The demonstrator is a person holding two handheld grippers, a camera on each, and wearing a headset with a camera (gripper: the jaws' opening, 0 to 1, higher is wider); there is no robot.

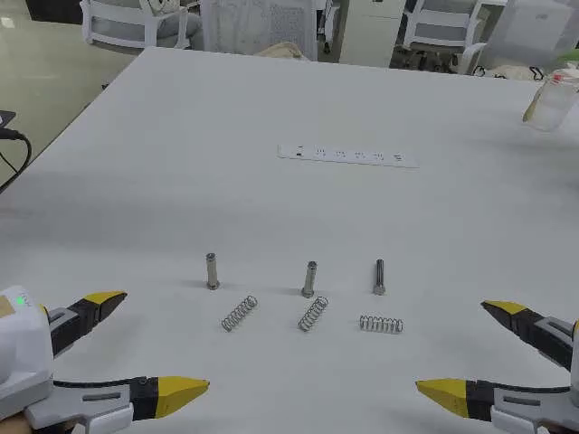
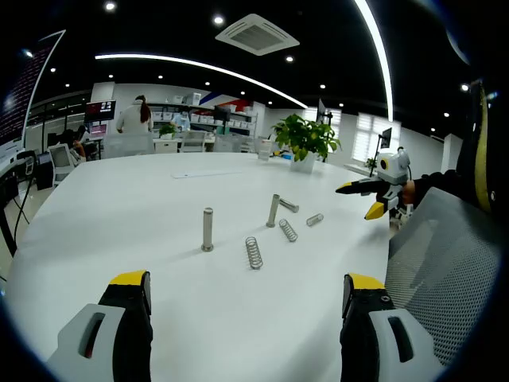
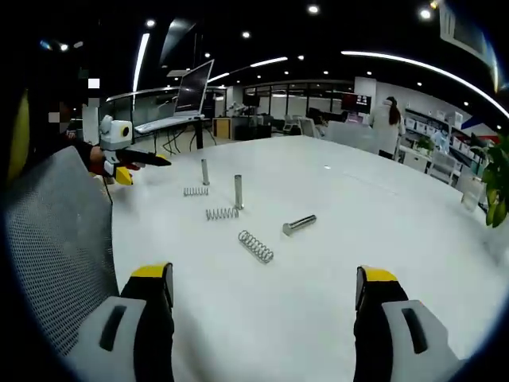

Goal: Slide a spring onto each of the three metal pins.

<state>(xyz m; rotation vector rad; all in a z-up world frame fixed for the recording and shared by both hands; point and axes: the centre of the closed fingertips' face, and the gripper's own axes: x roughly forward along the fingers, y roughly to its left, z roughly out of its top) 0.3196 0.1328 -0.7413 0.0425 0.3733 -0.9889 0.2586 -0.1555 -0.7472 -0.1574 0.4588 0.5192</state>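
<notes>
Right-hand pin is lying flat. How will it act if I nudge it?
The right-hand pin lies on its side on the smooth white table, so it will probably roll rather than slide. Its wider head should make it curve in an arc. Being metal, it likely stays rigid and feels heavy for its size.

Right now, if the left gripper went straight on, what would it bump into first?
Likely the nearest spring, lying almost dead ahead of the left gripper, jaws open; an upright pin stands just beside it. Depth is uncertain.
</notes>
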